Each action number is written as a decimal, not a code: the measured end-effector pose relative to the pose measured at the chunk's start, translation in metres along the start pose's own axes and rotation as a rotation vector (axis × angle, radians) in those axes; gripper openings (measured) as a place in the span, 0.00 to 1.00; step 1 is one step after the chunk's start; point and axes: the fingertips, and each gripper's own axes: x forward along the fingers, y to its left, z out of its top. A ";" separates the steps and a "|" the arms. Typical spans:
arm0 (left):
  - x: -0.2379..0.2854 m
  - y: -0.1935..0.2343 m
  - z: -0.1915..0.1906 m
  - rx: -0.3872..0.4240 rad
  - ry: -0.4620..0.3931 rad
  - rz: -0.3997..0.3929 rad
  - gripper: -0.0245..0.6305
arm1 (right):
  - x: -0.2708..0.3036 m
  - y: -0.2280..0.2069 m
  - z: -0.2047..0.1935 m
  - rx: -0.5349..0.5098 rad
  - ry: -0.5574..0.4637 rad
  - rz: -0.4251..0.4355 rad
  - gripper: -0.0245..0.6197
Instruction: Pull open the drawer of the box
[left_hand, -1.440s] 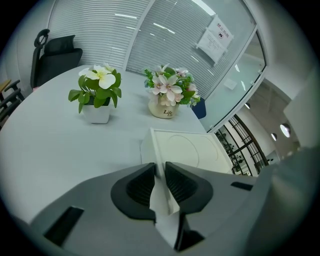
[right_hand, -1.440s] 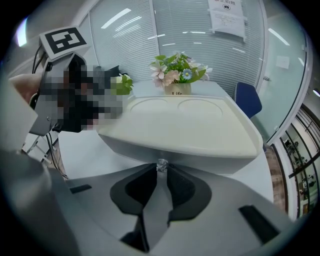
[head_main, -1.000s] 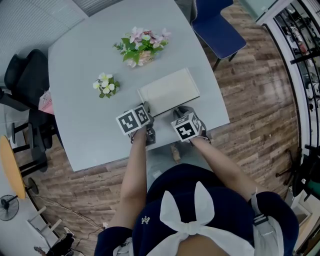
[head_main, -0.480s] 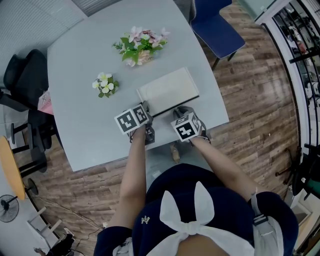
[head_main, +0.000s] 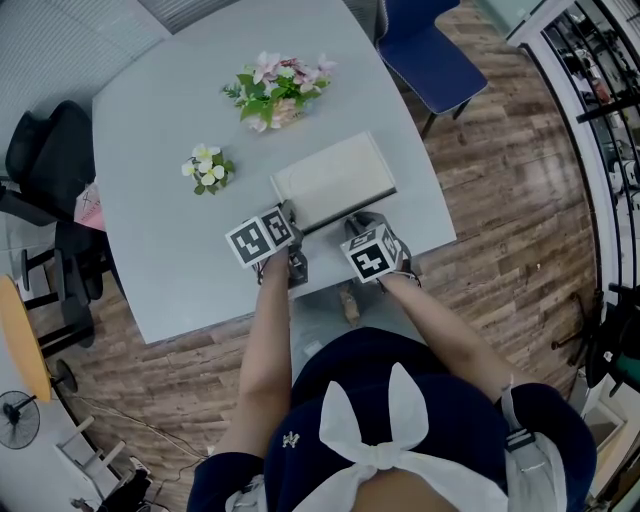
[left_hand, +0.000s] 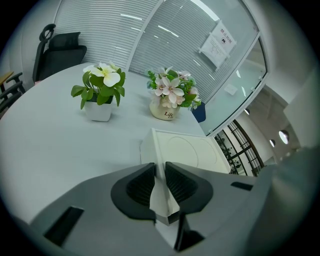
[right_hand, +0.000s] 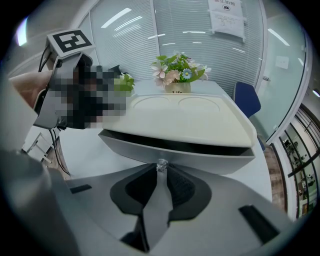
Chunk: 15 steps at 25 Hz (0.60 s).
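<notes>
Both tongs clamped: left tongs (left_hand: 159, 184) on the box (left_hand: 192, 152) corner, right tongs (right_hand: 161, 176) on its drawer knob (right_hand: 161, 166). Box sits at the table (head_main: 150, 150) edge by the person (head_main: 400, 430). Risk: tiny knob slips free, or box slides off if the left hold gives.

Pink flower pot (head_main: 280, 90) & sm. white-flower pot (head_main: 207, 168) on grey tbl (head_main: 160, 260); blue chair (head_main: 425, 55) nearby.

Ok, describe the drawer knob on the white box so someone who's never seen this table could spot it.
On the pale grey table, look at the flat white rectangular box near the person's edge. Its pale drawer front carries a small shiny knob at mid-width, pinched at the tips of the right hand-held gripper; nothing else sticks out of that plain face.
</notes>
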 end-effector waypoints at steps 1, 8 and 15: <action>0.000 0.000 0.000 -0.004 0.001 -0.002 0.16 | 0.000 0.000 0.000 0.000 0.000 0.000 0.14; 0.000 0.001 -0.001 -0.057 0.000 -0.022 0.16 | -0.001 0.000 -0.003 -0.009 0.004 -0.003 0.14; 0.000 0.001 -0.001 -0.060 -0.009 -0.021 0.16 | -0.004 0.002 -0.007 -0.017 0.007 -0.005 0.14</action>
